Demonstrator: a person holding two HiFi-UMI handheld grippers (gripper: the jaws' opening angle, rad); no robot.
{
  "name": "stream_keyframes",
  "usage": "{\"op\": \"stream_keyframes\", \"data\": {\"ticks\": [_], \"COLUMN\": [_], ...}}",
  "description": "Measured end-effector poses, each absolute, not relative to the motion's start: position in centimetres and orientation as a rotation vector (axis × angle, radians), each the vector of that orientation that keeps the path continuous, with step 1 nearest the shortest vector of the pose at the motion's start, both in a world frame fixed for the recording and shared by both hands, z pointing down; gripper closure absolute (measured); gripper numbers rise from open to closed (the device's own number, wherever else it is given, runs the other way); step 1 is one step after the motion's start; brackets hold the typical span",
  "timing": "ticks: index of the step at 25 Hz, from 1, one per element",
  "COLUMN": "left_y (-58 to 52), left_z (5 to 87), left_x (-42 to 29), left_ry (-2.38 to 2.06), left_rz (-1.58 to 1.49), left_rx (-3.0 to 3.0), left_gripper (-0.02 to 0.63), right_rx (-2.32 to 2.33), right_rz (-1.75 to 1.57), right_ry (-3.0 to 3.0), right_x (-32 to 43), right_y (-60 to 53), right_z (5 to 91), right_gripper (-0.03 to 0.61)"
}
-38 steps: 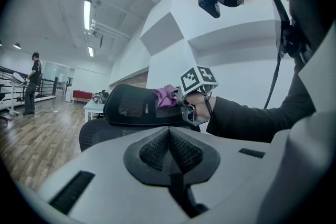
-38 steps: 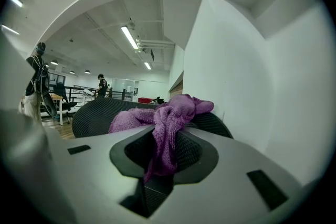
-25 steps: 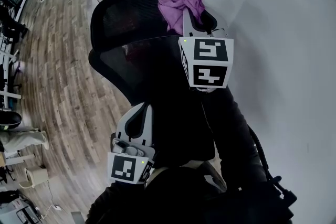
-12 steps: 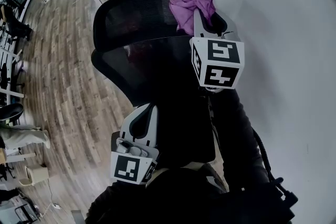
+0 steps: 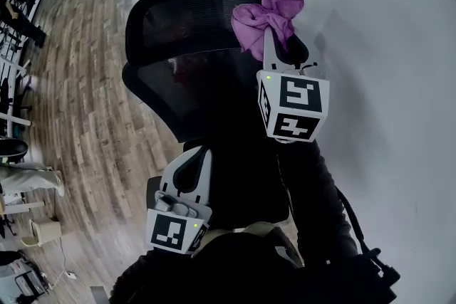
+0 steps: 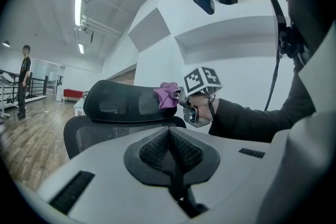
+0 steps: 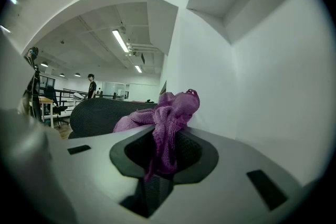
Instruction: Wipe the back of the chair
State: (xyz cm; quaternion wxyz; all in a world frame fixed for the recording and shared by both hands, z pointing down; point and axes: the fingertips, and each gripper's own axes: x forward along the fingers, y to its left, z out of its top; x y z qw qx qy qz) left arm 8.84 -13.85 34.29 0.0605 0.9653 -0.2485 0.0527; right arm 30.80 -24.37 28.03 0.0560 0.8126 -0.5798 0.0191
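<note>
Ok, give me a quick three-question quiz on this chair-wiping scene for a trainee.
1. Multiple choice: the purple cloth sits at the A) seat B) headrest C) armrest.
2. True or false: the left gripper holds the cloth.
3. Fill in: the right gripper has its fingers shut on the ____.
Key: 1 B; 2 false, the left gripper is shut on nothing; 3 cloth.
</note>
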Motion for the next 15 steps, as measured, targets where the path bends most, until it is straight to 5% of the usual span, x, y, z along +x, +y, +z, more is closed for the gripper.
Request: {"op": "stream_keyframes", "data": {"ticks": [15], "left_y": [-15.1], "left_z": [34.0], "left_x": [7.0], "left_ry": [-0.794], "left_rz": [0.134], "left_rx": [2.890], "left_gripper": [0.607], "right_rx": [2.458], "right_rz": [0.118], "right_ry": [-1.794], "right_x": [29.2], "right_y": [-26.4], "right_z": [29.2], "right_gripper": [0.497]}}
